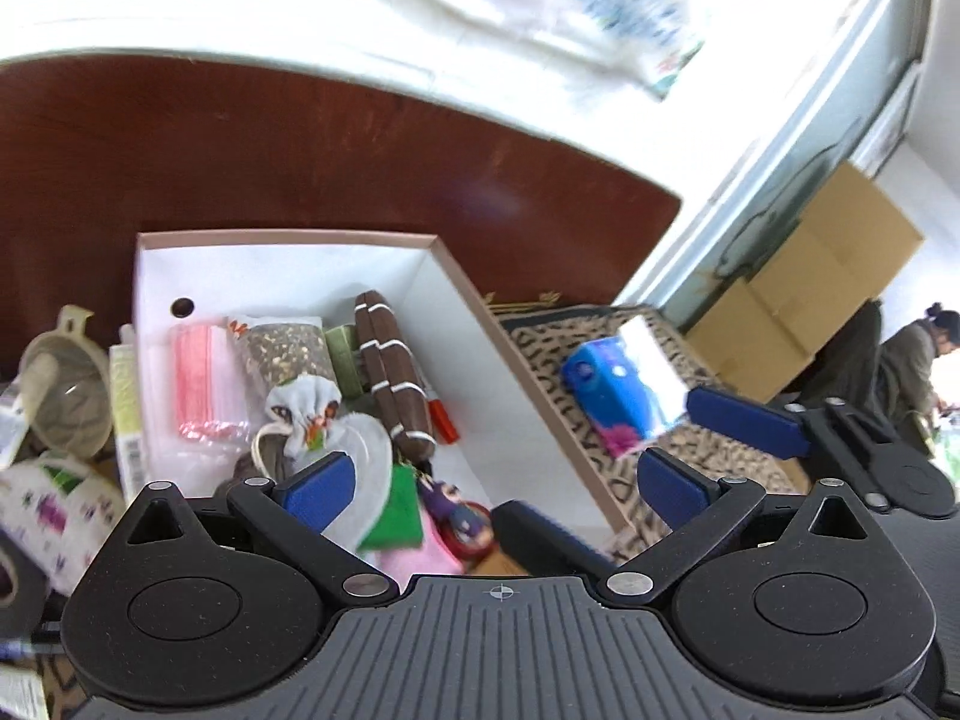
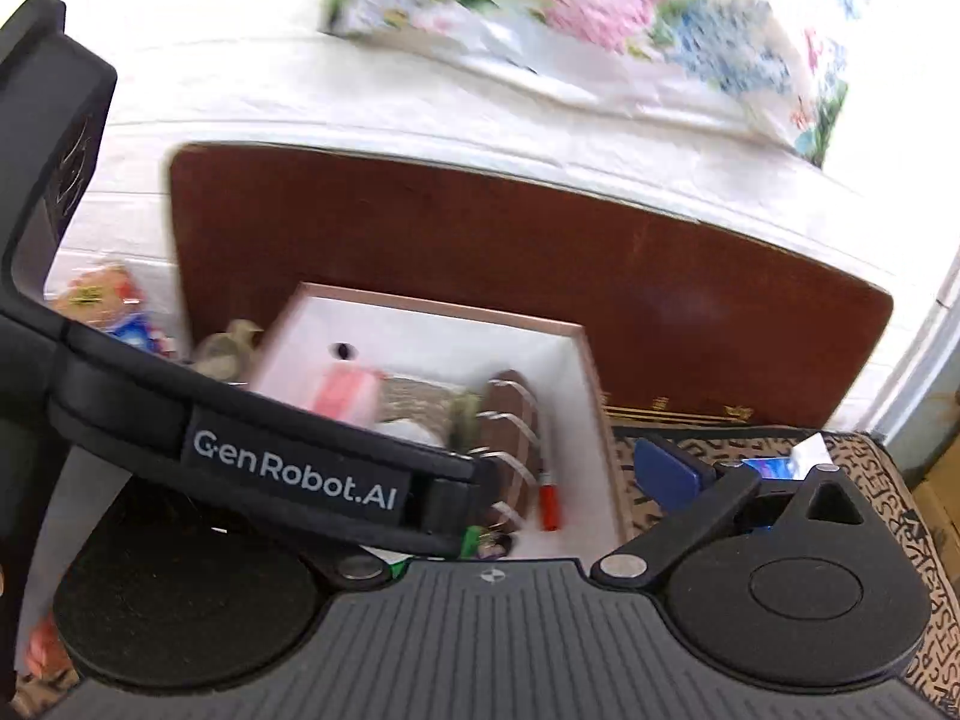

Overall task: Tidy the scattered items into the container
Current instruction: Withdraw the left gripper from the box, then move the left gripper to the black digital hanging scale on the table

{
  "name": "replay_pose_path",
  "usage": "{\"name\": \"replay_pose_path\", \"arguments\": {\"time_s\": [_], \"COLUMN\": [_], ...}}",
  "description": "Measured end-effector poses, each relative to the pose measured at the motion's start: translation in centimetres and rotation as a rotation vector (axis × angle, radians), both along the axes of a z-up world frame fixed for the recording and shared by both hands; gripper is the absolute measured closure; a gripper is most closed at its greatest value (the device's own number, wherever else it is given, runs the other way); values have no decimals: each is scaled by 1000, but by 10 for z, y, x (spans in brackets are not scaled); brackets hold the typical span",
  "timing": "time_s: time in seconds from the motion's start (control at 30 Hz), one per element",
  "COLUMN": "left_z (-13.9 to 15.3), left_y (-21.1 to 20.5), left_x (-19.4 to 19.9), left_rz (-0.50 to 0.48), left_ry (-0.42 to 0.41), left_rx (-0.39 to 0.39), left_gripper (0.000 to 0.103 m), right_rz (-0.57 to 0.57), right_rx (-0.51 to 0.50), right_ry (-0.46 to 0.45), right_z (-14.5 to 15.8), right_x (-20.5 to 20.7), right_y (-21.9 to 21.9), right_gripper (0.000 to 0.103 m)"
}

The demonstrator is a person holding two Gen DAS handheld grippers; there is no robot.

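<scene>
Above the box [image 1: 288,264] rim, the left hand-held gripper [image 1: 498,483] hovers spread wide; right one's [image 2: 663,474] state unclear.

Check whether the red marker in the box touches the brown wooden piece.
Cannot tell. In the left wrist view the red marker lies close beside the brown wooden piece, with no plain gap or contact between them.

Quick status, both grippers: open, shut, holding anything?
Left gripper: open, holding nothing, above the box.
Right gripper: open, empty, over the blue tissue pack.
</scene>
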State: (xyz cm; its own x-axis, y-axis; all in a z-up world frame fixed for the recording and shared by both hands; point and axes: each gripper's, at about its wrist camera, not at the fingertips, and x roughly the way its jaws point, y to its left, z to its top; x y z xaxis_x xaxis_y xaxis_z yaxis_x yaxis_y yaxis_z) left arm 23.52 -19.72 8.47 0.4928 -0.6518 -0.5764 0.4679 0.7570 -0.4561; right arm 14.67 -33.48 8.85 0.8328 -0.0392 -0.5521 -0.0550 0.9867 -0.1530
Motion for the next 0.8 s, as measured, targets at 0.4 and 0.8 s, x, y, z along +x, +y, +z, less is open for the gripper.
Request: {"name": "replay_pose_path", "arguments": {"time_s": [0.4,0.8], "left_z": [-28,-105], "left_y": [92,175], "left_x": [-132,-207], "left_rz": [180,281], "left_ry": [-145,-92], "left_rx": [74,103], "left_gripper": [0,0], "right_rz": [117,195], "right_rx": [2,81], "right_ry": [-101,-24], "right_z": [-16,-90], "right_x": [-98,-156], "right_y": [96,174], "right_gripper": [1,1]}}
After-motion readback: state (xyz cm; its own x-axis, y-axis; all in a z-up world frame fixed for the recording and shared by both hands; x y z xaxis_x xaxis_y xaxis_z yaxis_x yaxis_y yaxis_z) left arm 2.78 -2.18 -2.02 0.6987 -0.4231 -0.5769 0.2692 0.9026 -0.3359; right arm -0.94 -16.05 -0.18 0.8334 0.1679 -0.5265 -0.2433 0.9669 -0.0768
